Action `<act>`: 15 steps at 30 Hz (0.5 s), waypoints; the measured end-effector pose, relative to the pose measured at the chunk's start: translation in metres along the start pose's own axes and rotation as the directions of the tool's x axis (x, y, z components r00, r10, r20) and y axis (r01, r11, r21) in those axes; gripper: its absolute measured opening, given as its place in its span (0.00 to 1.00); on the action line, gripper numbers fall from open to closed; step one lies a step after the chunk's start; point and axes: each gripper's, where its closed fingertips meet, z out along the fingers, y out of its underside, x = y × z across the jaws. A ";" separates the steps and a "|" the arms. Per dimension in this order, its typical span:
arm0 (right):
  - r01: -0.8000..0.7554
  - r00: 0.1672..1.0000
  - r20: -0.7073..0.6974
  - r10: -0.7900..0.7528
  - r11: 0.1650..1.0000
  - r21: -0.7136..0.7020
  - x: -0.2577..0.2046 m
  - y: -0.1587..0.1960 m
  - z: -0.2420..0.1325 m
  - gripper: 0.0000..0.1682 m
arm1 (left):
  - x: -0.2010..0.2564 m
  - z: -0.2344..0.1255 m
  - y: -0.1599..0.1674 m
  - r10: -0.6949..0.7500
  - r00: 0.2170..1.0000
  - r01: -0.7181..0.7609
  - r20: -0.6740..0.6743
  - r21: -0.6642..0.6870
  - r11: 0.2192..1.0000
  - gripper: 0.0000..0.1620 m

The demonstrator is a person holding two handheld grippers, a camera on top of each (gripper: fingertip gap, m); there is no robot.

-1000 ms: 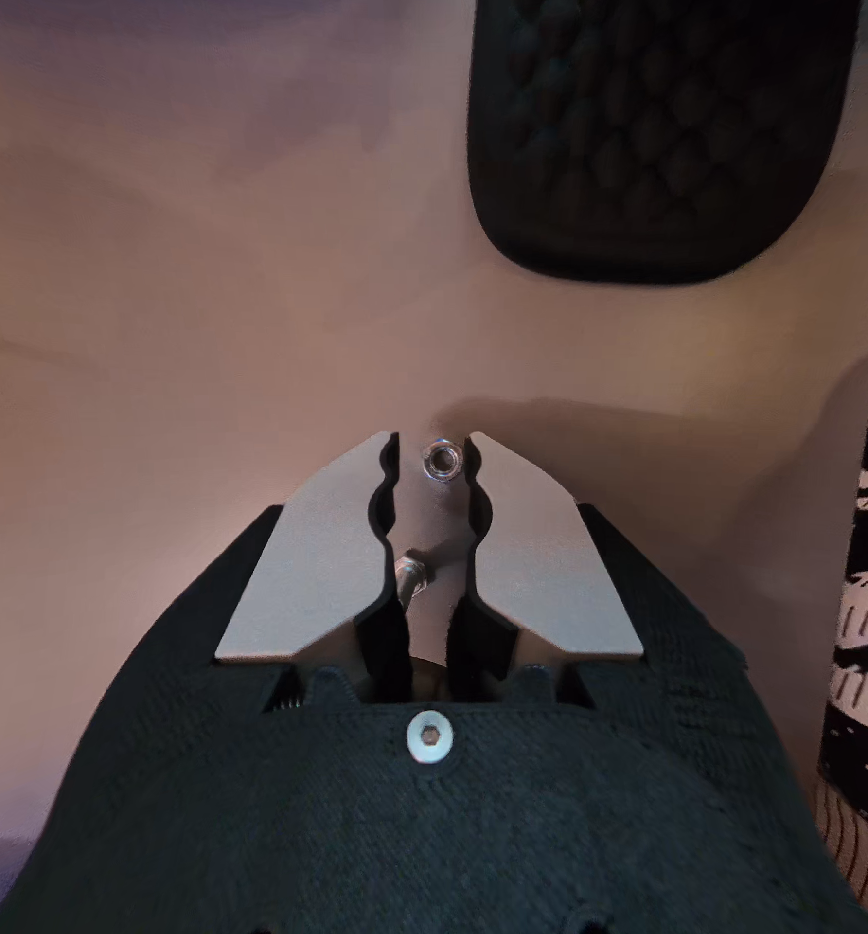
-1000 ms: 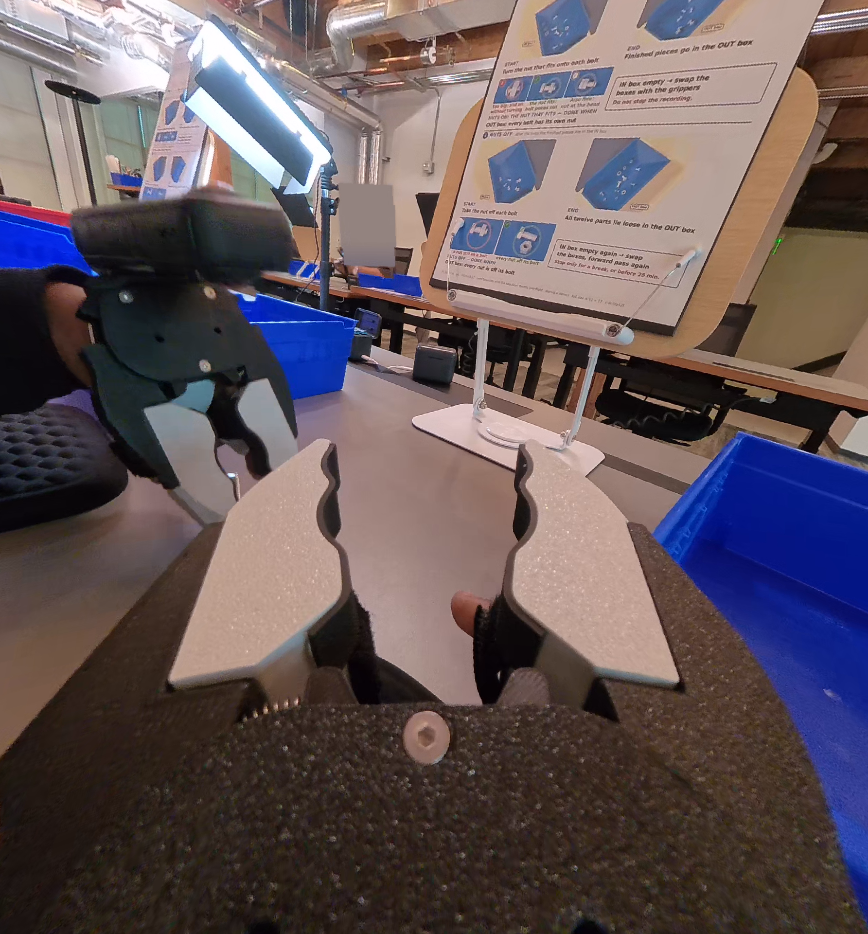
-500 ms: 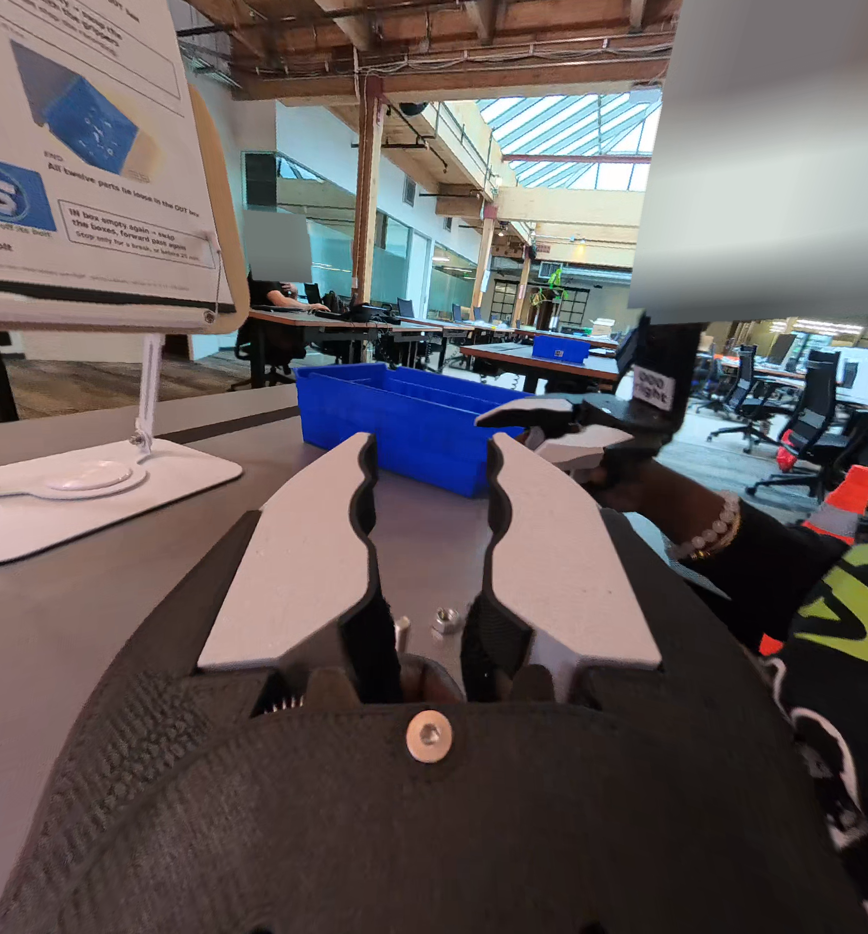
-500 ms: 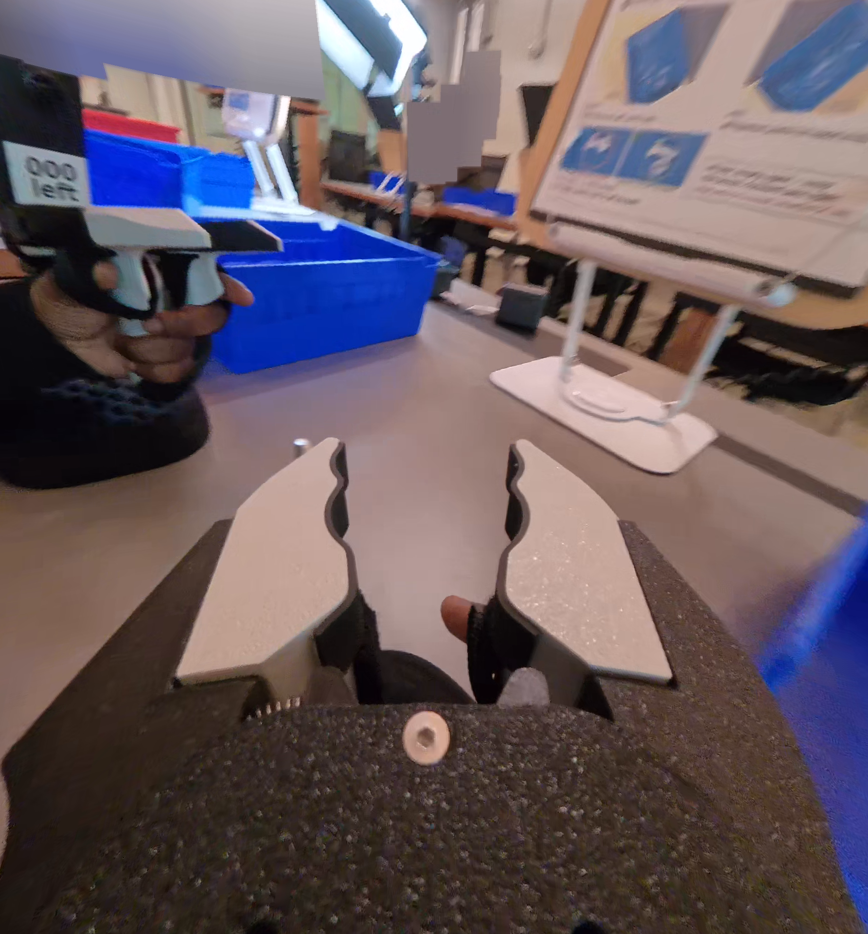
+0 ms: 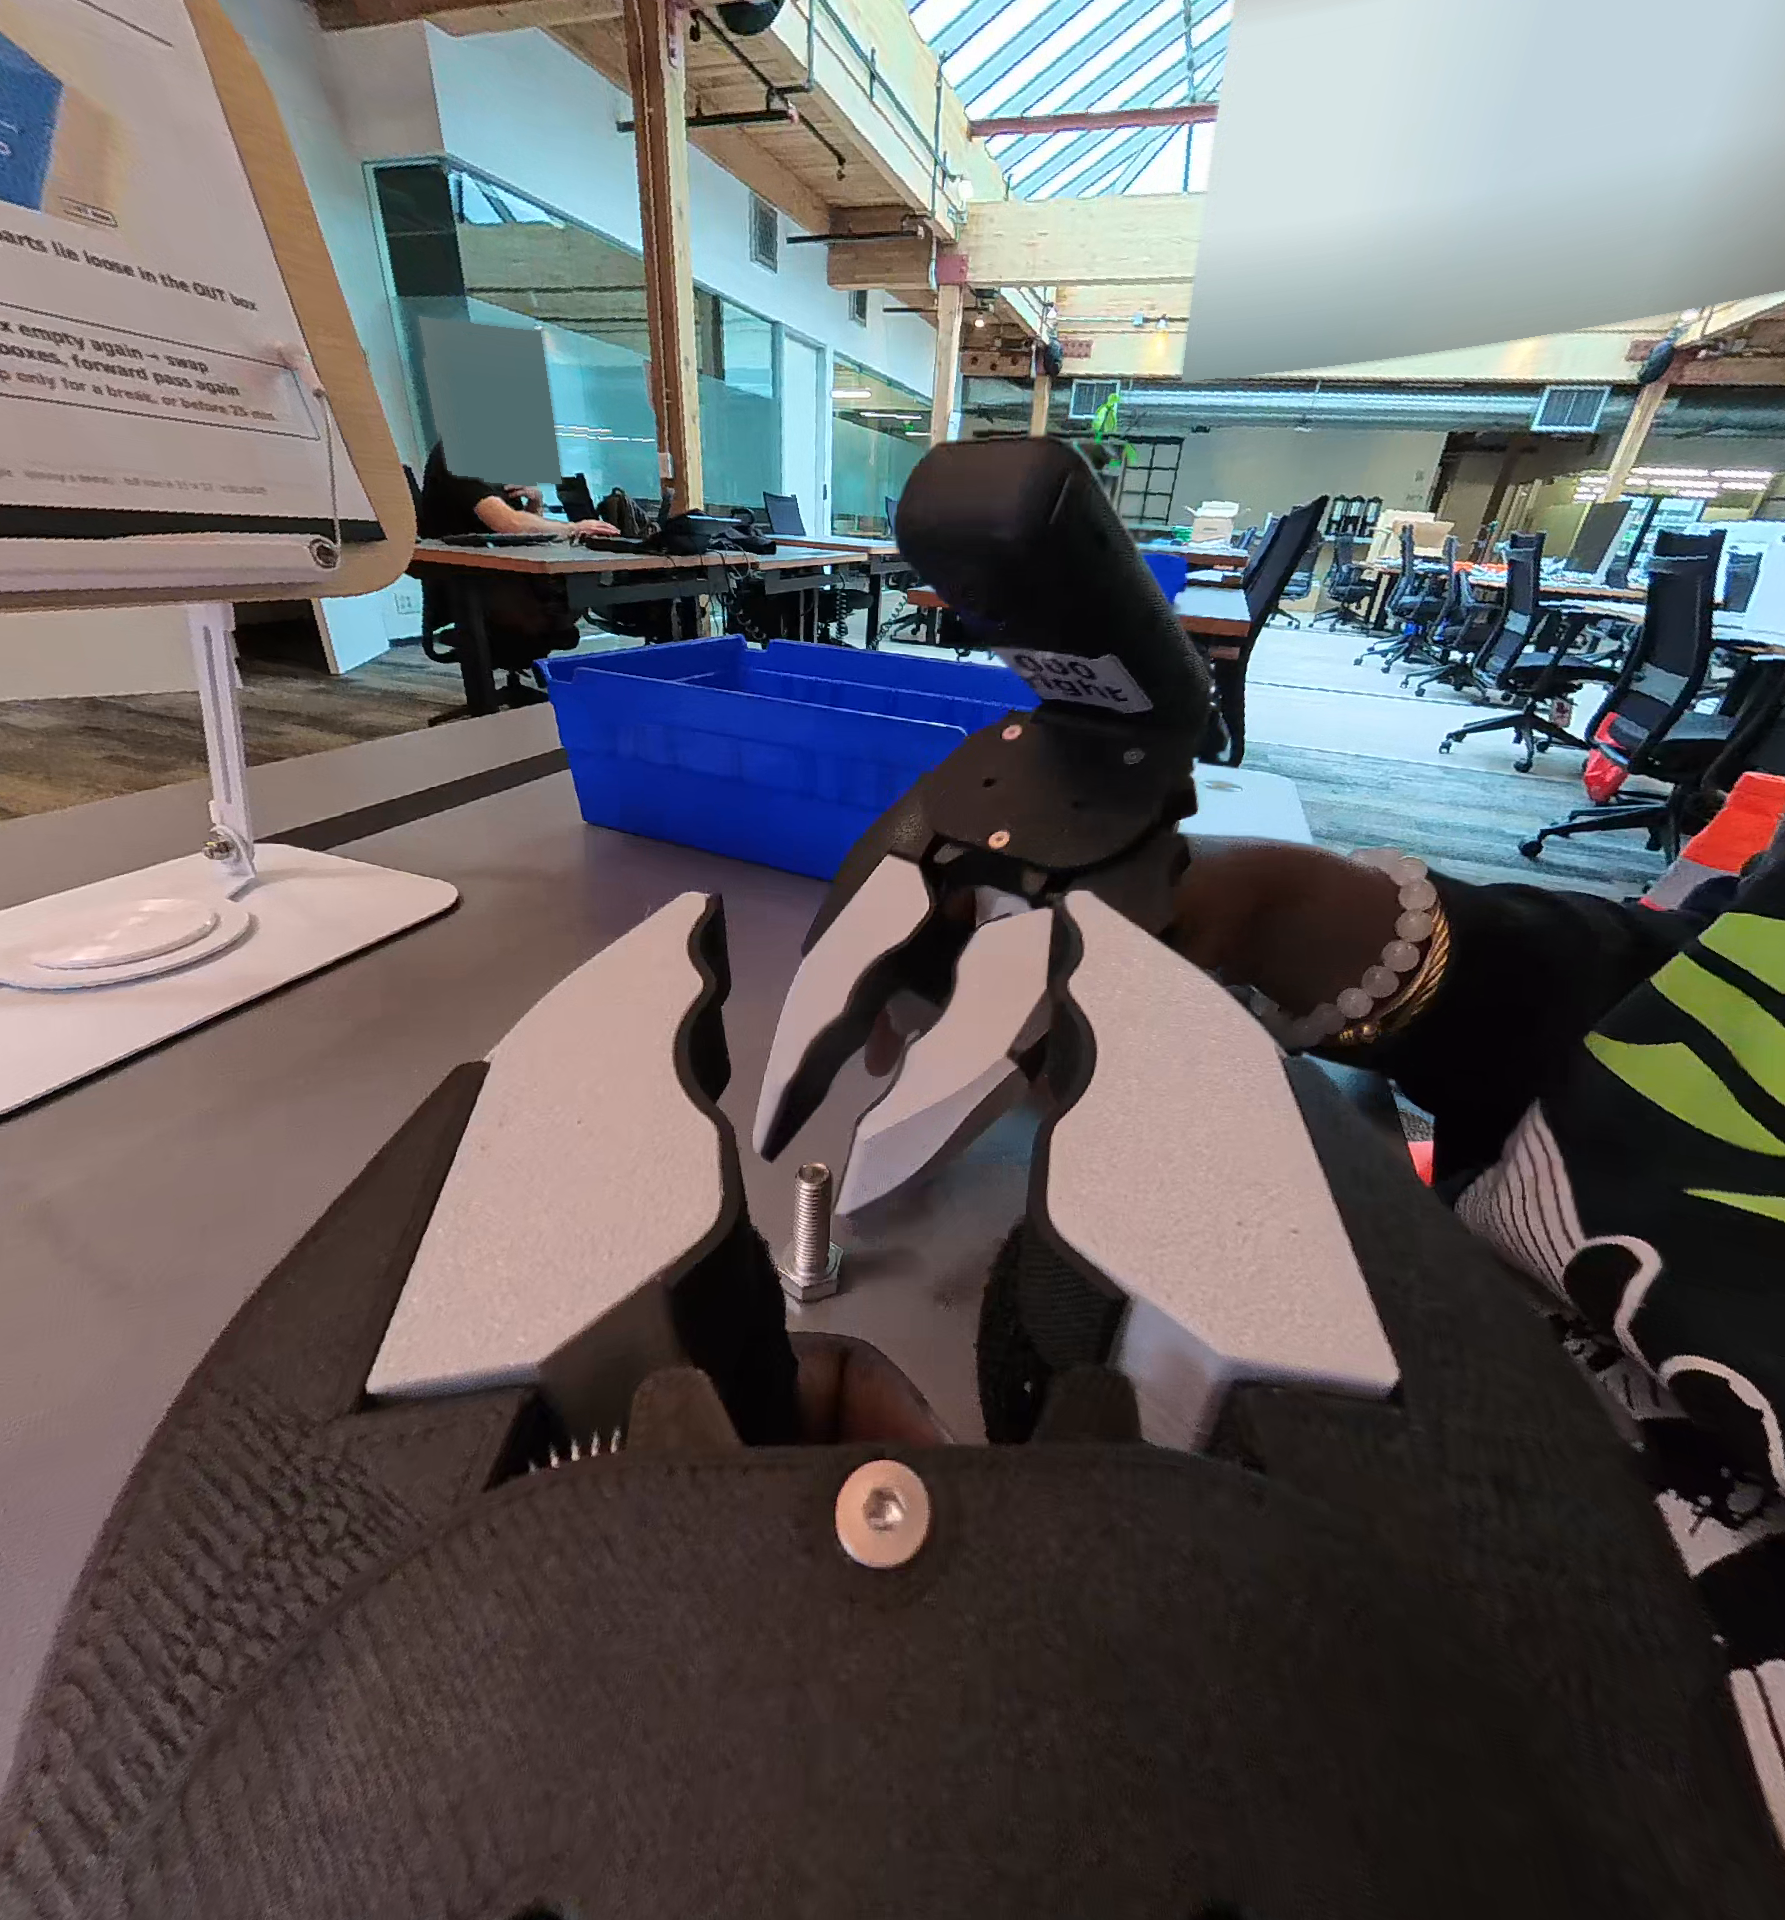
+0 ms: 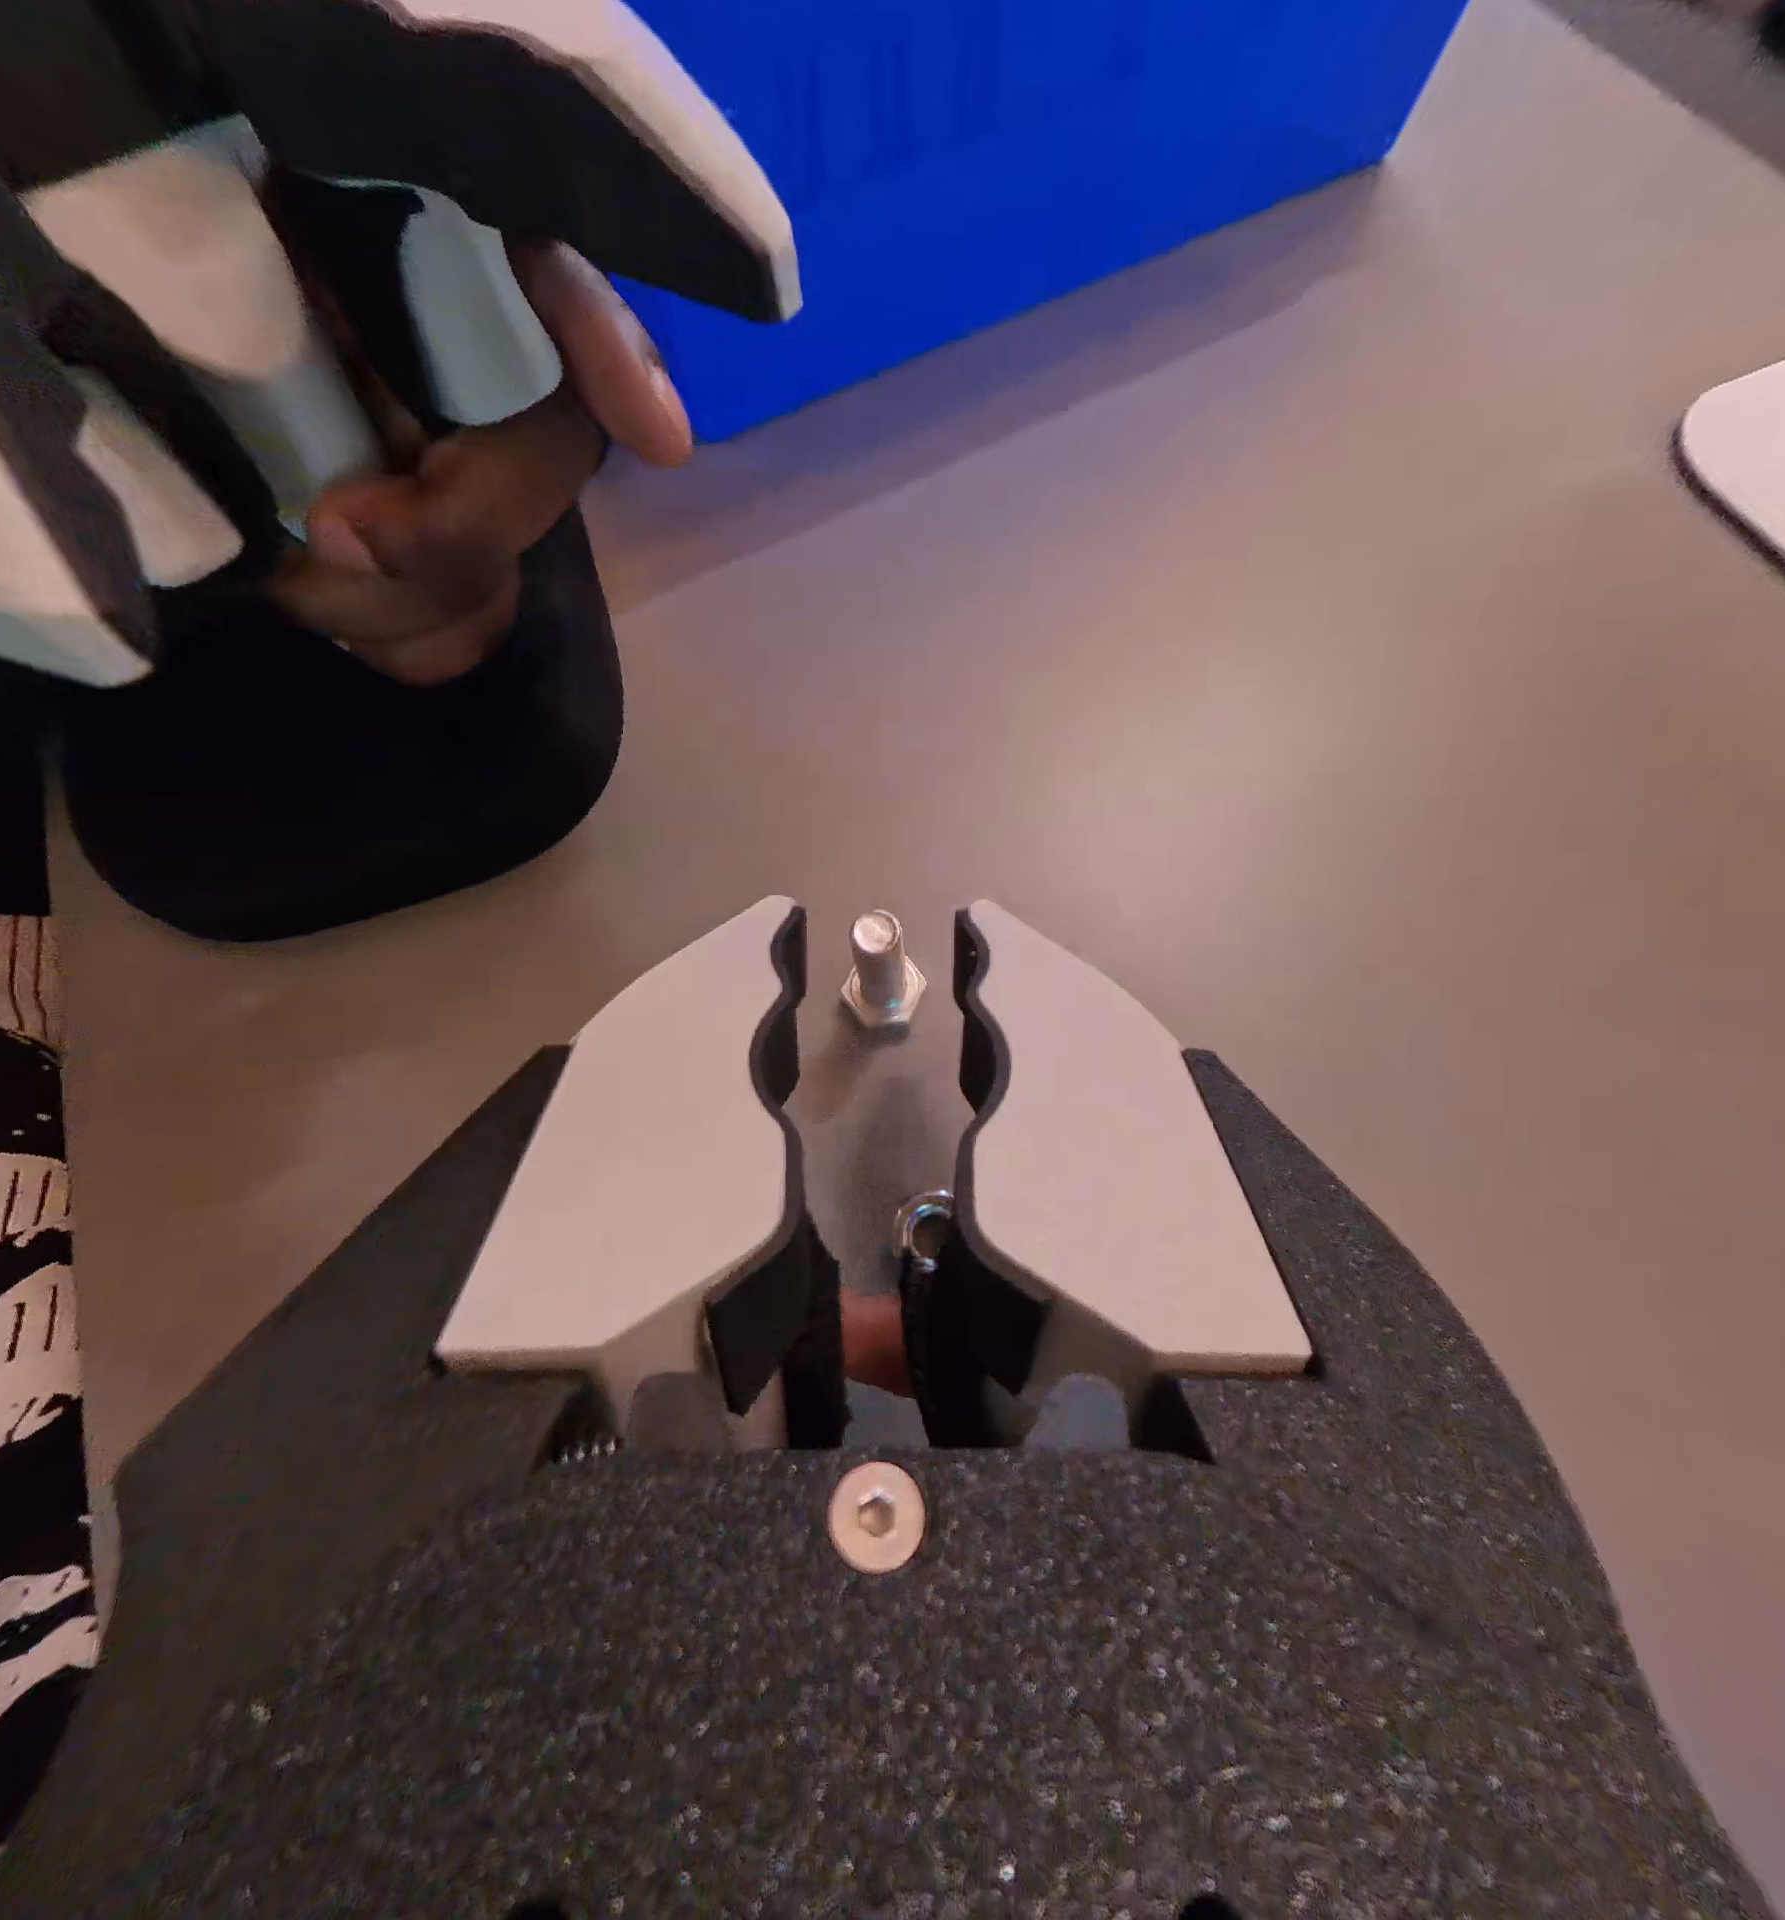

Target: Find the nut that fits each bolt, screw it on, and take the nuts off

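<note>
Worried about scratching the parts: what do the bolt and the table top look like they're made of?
The bolt looks like bright plated steel, with a shiny silver shank and hex head. The table looks like a matte grey laminate, smooth with only soft reflections, though that is uncertain.

Open-plan office, wooden beams [image 5: 872, 135], skylight [image 5: 1075, 94]; glass partitions [image 5: 514, 343], desks [image 5: 597, 561], black swivel chairs [image 5: 1594, 665]

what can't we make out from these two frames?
- nut: in the right wrist view it is half hidden behind a finger of the right gripper, so its size is unreadable. The left wrist view doesn't show it.
- blue bin contents: in the left wrist view the near wall hides the inside. The right wrist view cuts the bin off at the top edge.
- left gripper: blurred and cropped at the left edge in the right wrist view.
</note>
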 end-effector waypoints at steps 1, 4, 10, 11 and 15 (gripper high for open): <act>0.002 1.000 0.000 -0.002 1.000 -0.008 0.000 0.001 0.002 0.14 | 0.000 0.000 0.000 -0.001 1.000 0.001 -0.003 0.000 1.000 0.37; 0.007 1.000 -0.001 -0.007 1.000 -0.025 0.001 0.004 0.005 0.06 | 0.000 0.000 0.001 0.000 1.000 0.000 -0.004 -0.006 1.000 0.36; 0.006 1.000 -0.022 -0.005 0.999 0.038 0.006 -0.017 -0.021 0.06 | -0.008 0.003 0.007 -0.011 0.998 0.014 0.056 -0.047 0.999 0.36; 0.005 1.000 -0.016 -0.004 0.998 0.066 0.005 -0.026 -0.030 0.06 | -0.009 0.004 0.008 -0.015 0.998 0.019 0.060 -0.058 0.998 0.36; -0.011 0.998 0.057 0.001 0.984 0.176 -0.006 -0.066 -0.062 0.06 | -0.008 0.009 0.015 0.019 0.997 -0.010 0.077 -0.117 0.993 0.36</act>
